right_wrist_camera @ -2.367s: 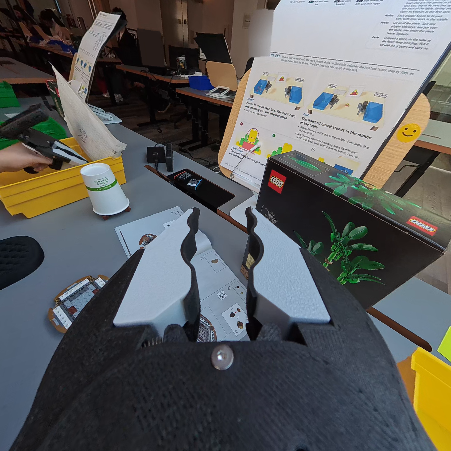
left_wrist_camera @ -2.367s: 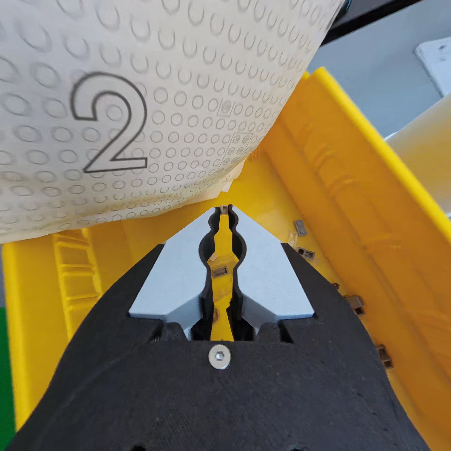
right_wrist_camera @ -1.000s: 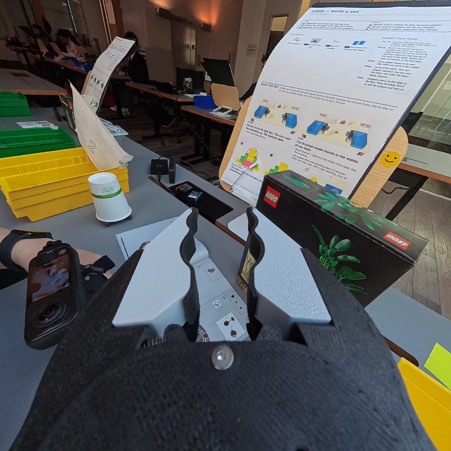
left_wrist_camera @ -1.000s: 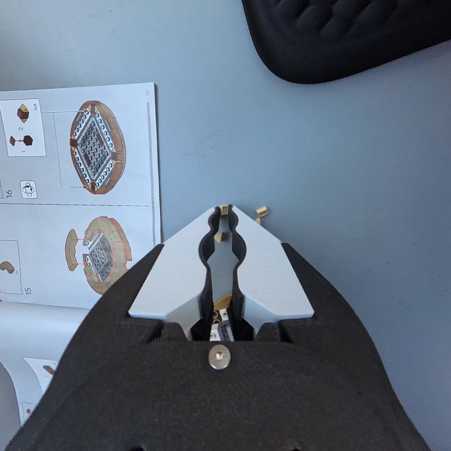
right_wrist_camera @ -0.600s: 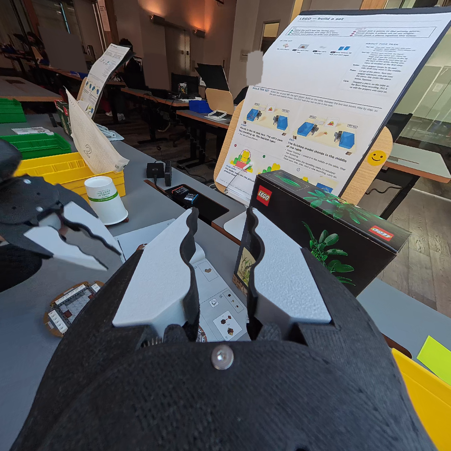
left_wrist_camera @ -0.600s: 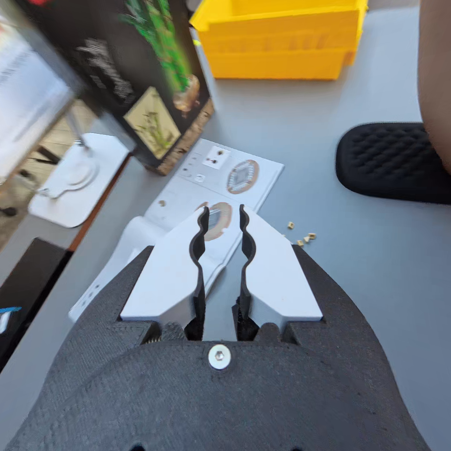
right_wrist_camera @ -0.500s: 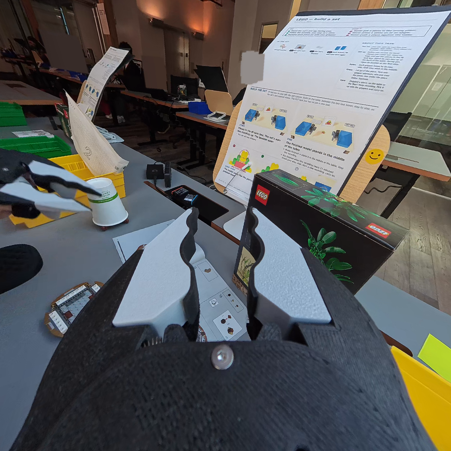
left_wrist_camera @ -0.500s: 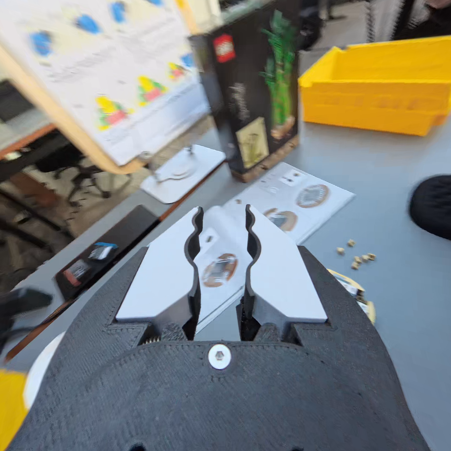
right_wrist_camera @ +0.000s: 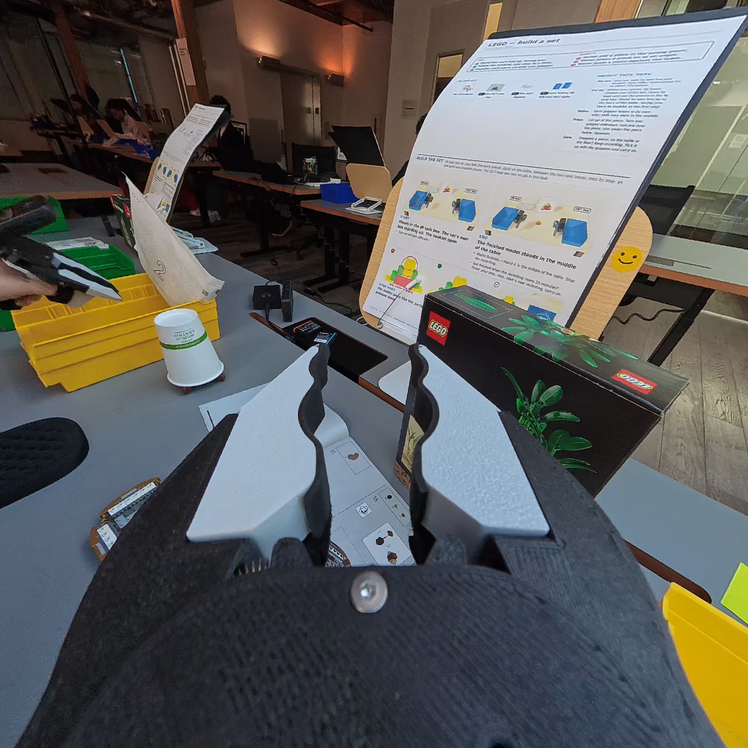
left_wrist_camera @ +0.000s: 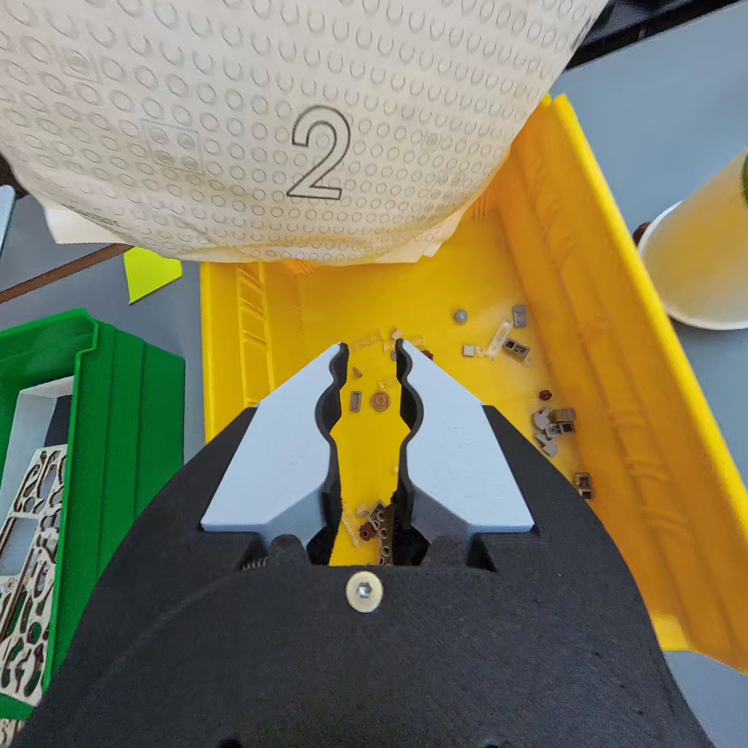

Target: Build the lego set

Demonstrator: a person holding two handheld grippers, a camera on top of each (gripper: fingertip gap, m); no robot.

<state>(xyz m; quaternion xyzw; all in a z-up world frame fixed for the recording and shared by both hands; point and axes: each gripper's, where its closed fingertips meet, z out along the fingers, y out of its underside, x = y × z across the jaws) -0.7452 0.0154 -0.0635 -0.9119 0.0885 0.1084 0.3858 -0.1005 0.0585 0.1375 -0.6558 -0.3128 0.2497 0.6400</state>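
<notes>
My left gripper (left_wrist_camera: 370, 347) is open and empty, pointing down into the yellow bin (left_wrist_camera: 587, 324). Several small pieces lie on the bin floor: a tan round plate (left_wrist_camera: 379, 401) and a grey tile (left_wrist_camera: 355, 401) between the fingers, and grey bricks (left_wrist_camera: 554, 425) to the right. A paper bag with a printed numeral (left_wrist_camera: 243, 141) leans over the bin's far end. My right gripper (right_wrist_camera: 368, 351) is open and empty above the open instruction booklet (right_wrist_camera: 360, 477). The partly built round model (right_wrist_camera: 121, 514) lies on the table to its left. The left gripper (right_wrist_camera: 115, 295) shows far left over the bin (right_wrist_camera: 101, 336).
A green bin (left_wrist_camera: 121, 404) stands left of the yellow one. An upturned paper cup (right_wrist_camera: 188, 348) stands beside the yellow bin. The black set box (right_wrist_camera: 546, 388), a sloping instruction board (right_wrist_camera: 526, 182), a black pad (right_wrist_camera: 36, 457) and a second yellow bin (right_wrist_camera: 708, 655) surround the booklet. To the partly built round model (right_wrist_camera: 121, 514): right tips about 35 centimetres, left tips about 45 centimetres.
My left gripper carried a small tan piece from the bin to the table, opened and left it by other tan pieces, then swung back over the yellow bin. The right gripper barely moved.
</notes>
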